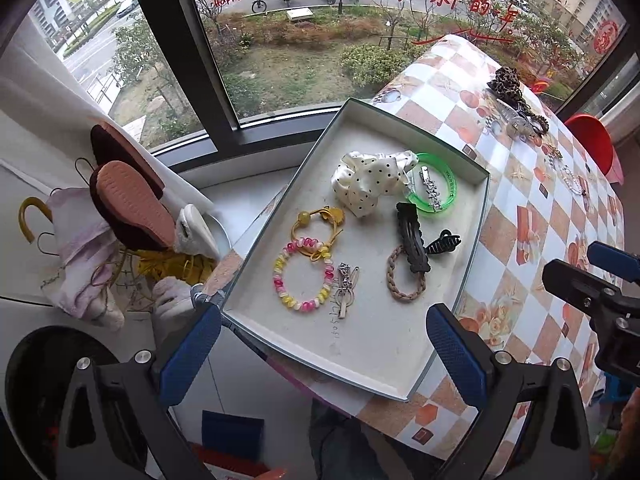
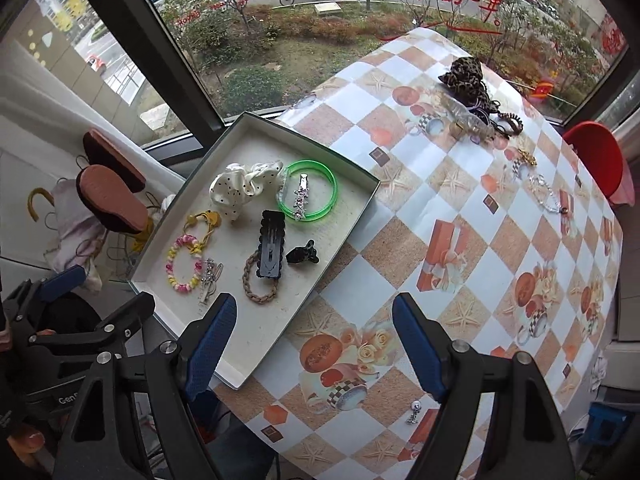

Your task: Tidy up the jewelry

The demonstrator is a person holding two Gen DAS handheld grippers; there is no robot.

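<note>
A shallow white box tray [image 1: 372, 364] [image 2: 256, 344] lies at the table's left end. It holds a polka-dot scrunchie [image 1: 368, 182], a green bangle [image 1: 434, 188], a black clip [image 1: 412, 238], a braided tie [image 1: 402, 276] and a pink-yellow bead bracelet [image 1: 302, 276]. Loose pieces lie on the cloth: a leopard scrunchie [image 2: 466, 76], a crystal bracelet [image 2: 544, 194] and a small earring [image 2: 414, 412]. My left gripper [image 1: 324, 356] is open and empty over the tray's near edge. My right gripper [image 2: 314, 348] is open and empty over the tray's near right corner.
The table [image 2: 460, 264] has a checked cloth and stands against a window. A red stool [image 2: 596, 160] is at the far right. Slippers [image 1: 128, 200] and hangers sit on a rack to the left of the tray.
</note>
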